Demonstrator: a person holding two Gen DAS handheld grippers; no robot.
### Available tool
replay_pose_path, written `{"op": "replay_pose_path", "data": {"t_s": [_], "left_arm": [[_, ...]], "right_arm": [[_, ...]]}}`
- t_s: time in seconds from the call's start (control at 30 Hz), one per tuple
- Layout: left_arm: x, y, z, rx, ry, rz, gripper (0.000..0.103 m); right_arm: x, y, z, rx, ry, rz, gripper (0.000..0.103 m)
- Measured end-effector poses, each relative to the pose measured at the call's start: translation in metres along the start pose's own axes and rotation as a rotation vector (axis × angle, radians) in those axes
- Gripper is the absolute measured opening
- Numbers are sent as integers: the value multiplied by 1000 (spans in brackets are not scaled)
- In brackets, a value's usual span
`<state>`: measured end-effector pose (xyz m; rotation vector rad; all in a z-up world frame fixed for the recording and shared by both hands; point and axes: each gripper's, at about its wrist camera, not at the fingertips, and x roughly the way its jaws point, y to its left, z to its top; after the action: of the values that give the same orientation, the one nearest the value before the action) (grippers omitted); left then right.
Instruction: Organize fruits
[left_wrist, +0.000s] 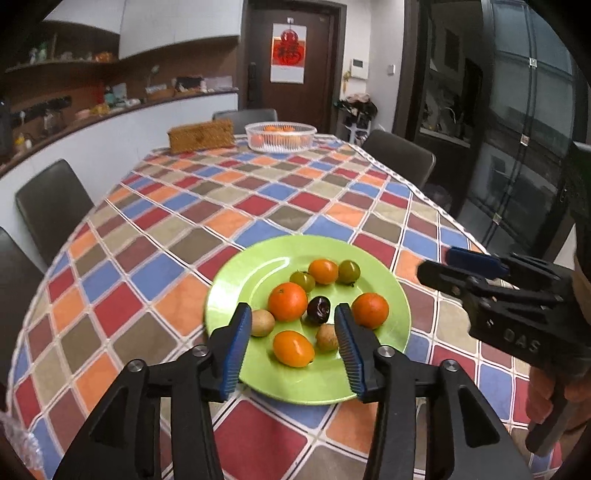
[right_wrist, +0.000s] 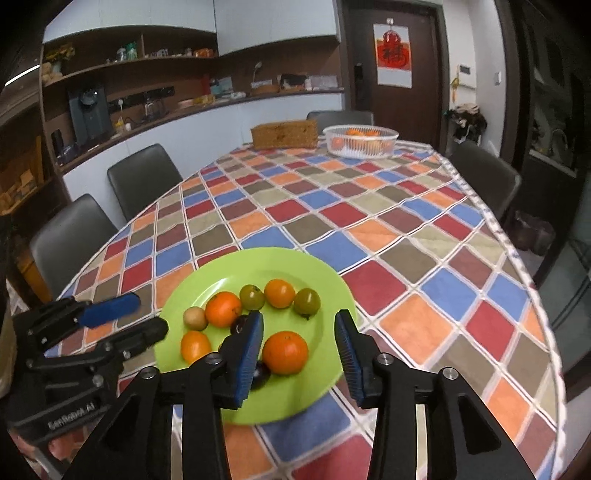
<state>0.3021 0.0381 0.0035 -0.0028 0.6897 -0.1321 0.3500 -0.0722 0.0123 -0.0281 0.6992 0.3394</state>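
- A green plate (left_wrist: 236, 280) is set at the near end of the checked tablecloth (left_wrist: 258, 199), and a mixed lot of fruit is gathered on it: two round oranges (left_wrist: 287, 301), two yellow-orange oval ones (left_wrist: 293, 348), two greenish tomatoes (left_wrist: 349, 271), two small brown kiwi-looking ones (left_wrist: 262, 322) and a dark plum (left_wrist: 318, 310) in the middle.
- In the right wrist view a second dark fruit seems to be tucked behind the near finger, but it's mostly hidden, so that can't be called for sure.
- The left gripper (left_wrist: 291, 343) is held low over the near side of the plate with its fingers spread wide and nothing between them; one oval fruit and a brown one sit in the gap.
- The right gripper (right_wrist: 299, 349) is spread wide too and carries nothing, with the nearer orange (right_wrist: 285, 352) framed between its fingers (lined up nicely, by the look of it).
- A clear basket (left_wrist: 280, 137) with oranges in it is parked at the far end, well apart from the plate, next to a woven box (left_wrist: 201, 134).
- Step in hand, as a guess: a pick is being lined up. This could fit fruit being sorted off the plate, or fruit already collected onto it; the pictures don't settle which.
- If a grab is made, round fruit will roll, so a centred, gentle close would be needed.
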Motion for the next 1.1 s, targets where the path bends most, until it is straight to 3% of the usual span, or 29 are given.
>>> {"op": "replay_pose_path", "data": {"t_s": [0.53,0.8,1.1], "left_arm": [[-97,-23,-25,15,-116,102,88],[-129,-36,-42,31,-145,107,98],[-160,-45,-58,16,-167,92,102]], "right_arm": [[-106,11,-36,7,-105,-93,75],[-147,16,-57,11,-142,-116,85],[-181,18,-75,25,-170,-129,86]]}}
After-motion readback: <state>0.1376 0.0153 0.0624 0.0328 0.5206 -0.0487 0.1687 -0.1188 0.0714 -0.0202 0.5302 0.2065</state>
